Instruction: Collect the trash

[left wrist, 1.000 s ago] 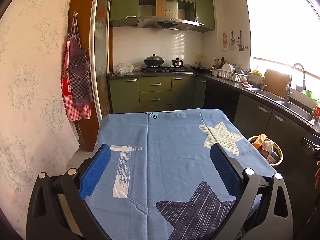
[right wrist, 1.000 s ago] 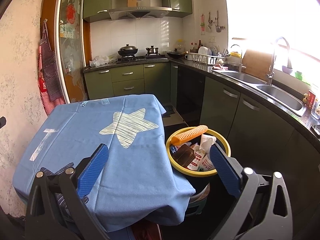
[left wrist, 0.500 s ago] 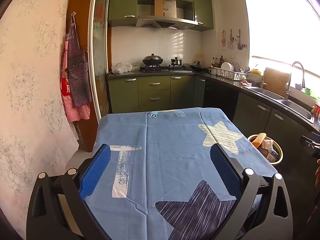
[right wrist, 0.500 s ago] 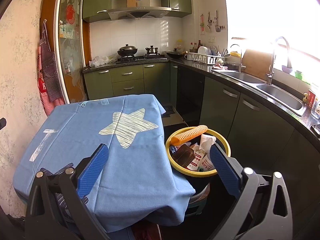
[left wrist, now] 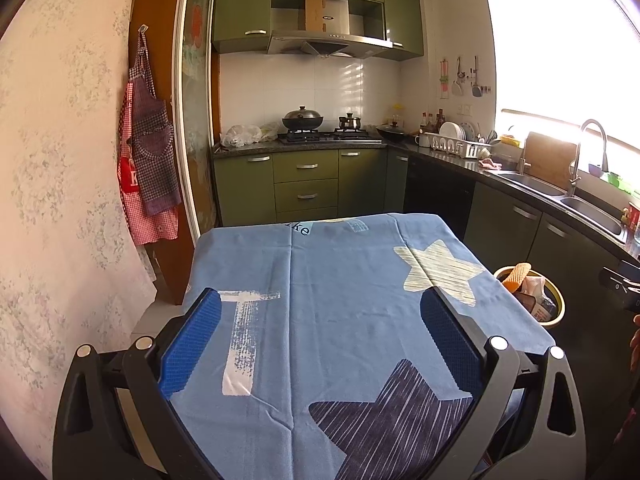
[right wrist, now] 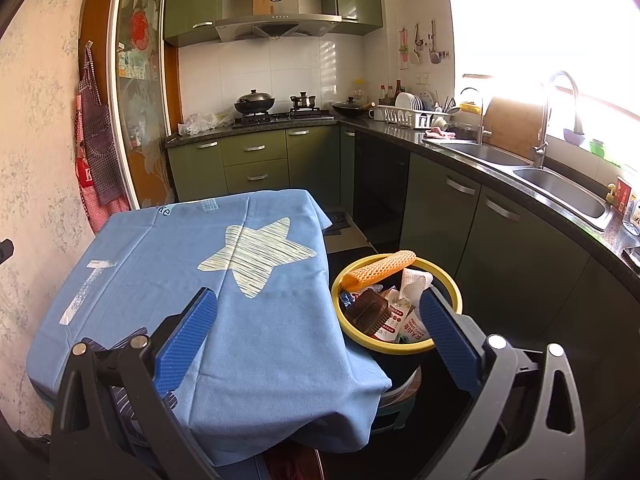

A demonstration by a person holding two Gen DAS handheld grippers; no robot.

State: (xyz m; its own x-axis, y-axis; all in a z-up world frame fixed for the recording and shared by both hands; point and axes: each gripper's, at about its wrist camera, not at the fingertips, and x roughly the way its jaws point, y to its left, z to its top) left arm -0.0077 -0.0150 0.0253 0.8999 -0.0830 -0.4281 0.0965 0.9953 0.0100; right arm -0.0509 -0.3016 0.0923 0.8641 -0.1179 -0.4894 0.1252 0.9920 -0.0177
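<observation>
We can't see the table (right wrist: 208, 420) itself; the cloth (left wrist: 340, 300) covers it. The bin (right wrist: 400, 347) is part hidden by cloth and our right gripper (right wrist: 316, 320) finger; in the left view only its rim (left wrist: 558, 304) shows past the cloth edge. Print on the cartons (right wrist: 400, 320) is too small to read. Window (right wrist: 540, 20) is blown out. A hand (left wrist: 635, 344) is cut off by the frame edge.

Blue cloth (left wrist: 344, 312) over surface: pale streaked star (left wrist: 438, 274), dark navy streaked star (left wrist: 384, 424), white brushed T mark (left wrist: 240, 340).
Bin with yellow rim (right wrist: 400, 347): orange mesh roll (right wrist: 380, 270), white crumpled paper (right wrist: 416, 280), brown ridged piece (right wrist: 370, 312).
Olive-green cabinets (left wrist: 306, 184); white wall tiles (left wrist: 292, 84); black counter.
Checked aprons, red and purple (left wrist: 150, 164).
Blue pads on black fingers (left wrist: 192, 344).
</observation>
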